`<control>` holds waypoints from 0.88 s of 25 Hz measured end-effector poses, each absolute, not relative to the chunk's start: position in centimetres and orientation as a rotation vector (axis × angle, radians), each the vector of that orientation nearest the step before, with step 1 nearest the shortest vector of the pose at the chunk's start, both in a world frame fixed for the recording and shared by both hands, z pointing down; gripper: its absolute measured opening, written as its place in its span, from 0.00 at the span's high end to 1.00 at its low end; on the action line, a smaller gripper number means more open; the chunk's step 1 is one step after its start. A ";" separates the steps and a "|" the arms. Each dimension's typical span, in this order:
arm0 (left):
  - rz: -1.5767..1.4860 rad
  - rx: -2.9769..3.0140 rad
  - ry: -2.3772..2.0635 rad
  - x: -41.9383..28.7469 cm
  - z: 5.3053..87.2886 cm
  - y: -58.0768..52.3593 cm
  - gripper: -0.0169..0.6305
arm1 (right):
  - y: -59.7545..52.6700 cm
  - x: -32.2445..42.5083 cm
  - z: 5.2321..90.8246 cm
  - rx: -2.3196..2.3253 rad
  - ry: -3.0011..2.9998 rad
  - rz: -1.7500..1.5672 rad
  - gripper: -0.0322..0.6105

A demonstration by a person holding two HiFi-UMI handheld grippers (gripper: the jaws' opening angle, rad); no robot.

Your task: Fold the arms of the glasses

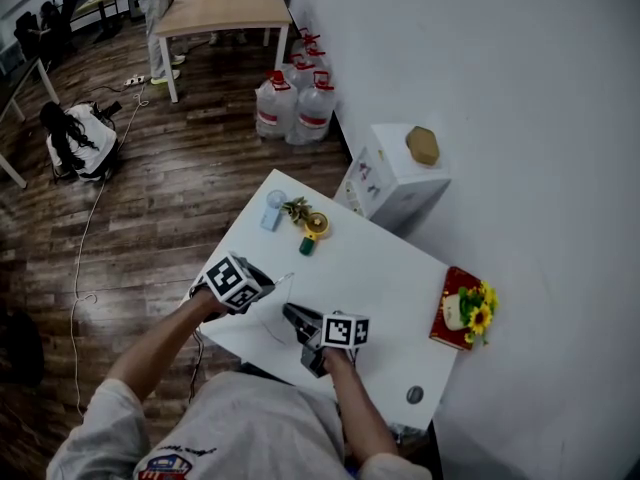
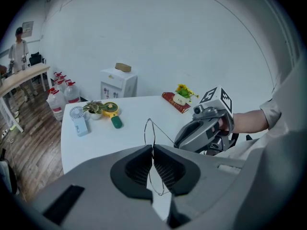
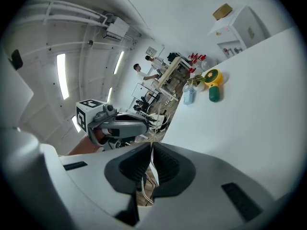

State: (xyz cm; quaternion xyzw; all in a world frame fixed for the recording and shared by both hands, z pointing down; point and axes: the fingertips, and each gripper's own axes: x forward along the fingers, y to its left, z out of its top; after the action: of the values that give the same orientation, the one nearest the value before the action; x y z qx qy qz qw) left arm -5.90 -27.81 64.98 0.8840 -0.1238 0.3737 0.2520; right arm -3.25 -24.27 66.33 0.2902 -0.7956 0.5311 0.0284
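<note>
Thin wire-rimmed glasses [image 2: 149, 127] hang above the white table [image 1: 380, 268], held between both grippers. My left gripper [image 2: 152, 153] is shut on the rim of the front frame, with the lens loop showing above and below the pads. One slim arm runs from the frame across to my right gripper [image 2: 178, 142]. In the right gripper view my right gripper [image 3: 151, 151] is shut on that arm of the glasses [image 3: 151, 164], and the left gripper [image 3: 144, 126] faces it closely. In the head view the left gripper [image 1: 268, 288] and right gripper [image 1: 290, 312] meet near the table's front edge, with the glasses [image 1: 280, 282] barely visible.
At the table's far end stand a small blue fan [image 1: 274, 209], a potted plant [image 1: 296, 208] and a yellow and green gadget [image 1: 314, 228]. A red book with flowers [image 1: 462, 308] lies by the wall. A white cabinet [image 1: 395, 173] and water jugs [image 1: 295, 103] stand beyond.
</note>
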 end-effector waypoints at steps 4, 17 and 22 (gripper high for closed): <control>0.991 2.415 -0.319 -4.9 64.3 -27.5 0.95 | -24.5 -3.7 66.0 0.889 -2.471 1.674 0.93; 0.985 2.414 -0.234 -3.2 64.2 -25.8 0.95 | -24.5 -5.1 66.5 0.906 -2.479 1.398 0.81; 1.006 2.415 -0.194 -2.6 64.4 -25.2 0.95 | -24.5 -5.2 67.2 0.930 -2.449 1.305 0.74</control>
State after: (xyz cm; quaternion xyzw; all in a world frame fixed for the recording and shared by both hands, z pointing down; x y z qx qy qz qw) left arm -2.62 -25.21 64.37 0.8899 -0.0717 0.3706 0.2563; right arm -5.21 -24.53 67.22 0.3161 -0.8318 0.4434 0.1073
